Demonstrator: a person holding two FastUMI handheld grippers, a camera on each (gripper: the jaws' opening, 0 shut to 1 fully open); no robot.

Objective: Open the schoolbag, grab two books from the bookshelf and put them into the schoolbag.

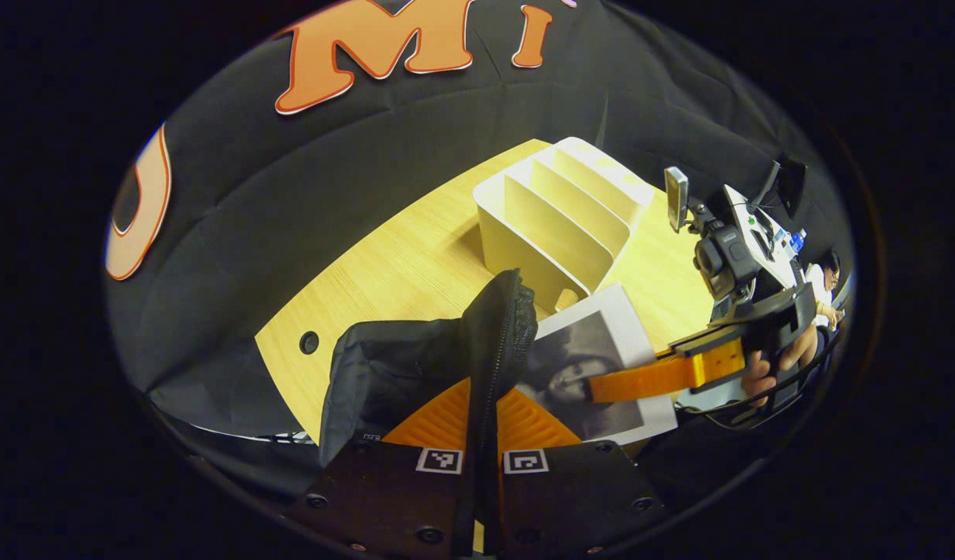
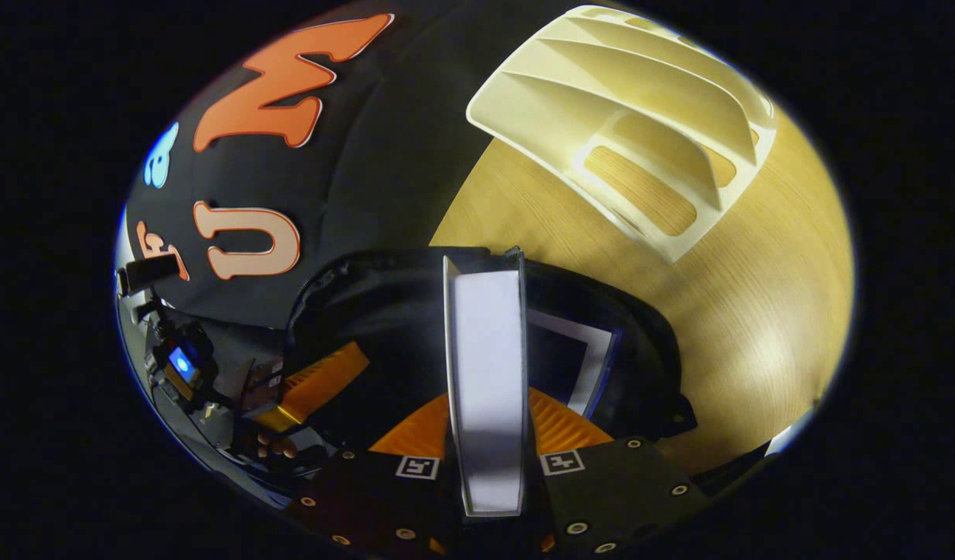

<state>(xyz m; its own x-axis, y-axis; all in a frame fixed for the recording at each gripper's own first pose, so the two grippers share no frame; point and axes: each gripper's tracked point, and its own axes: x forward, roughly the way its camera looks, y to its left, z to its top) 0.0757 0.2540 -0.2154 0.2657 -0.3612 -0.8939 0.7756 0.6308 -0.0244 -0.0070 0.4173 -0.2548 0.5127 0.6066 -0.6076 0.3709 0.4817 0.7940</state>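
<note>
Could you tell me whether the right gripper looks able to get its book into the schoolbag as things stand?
Probably yes: the left gripper holds the schoolbag rim up, and the right gripper has its book at the gaping mouth.

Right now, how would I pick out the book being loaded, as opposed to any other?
Start at the wooden table with the cream bookshelf, then drop to the black schoolbag in front of it. The book is the one held edge-on over its mouth by the right gripper; another book already sits inside.

The right gripper (image 2: 487, 459) clamps a book (image 2: 485, 373) edge-on over the open schoolbag (image 2: 641, 350).
</note>
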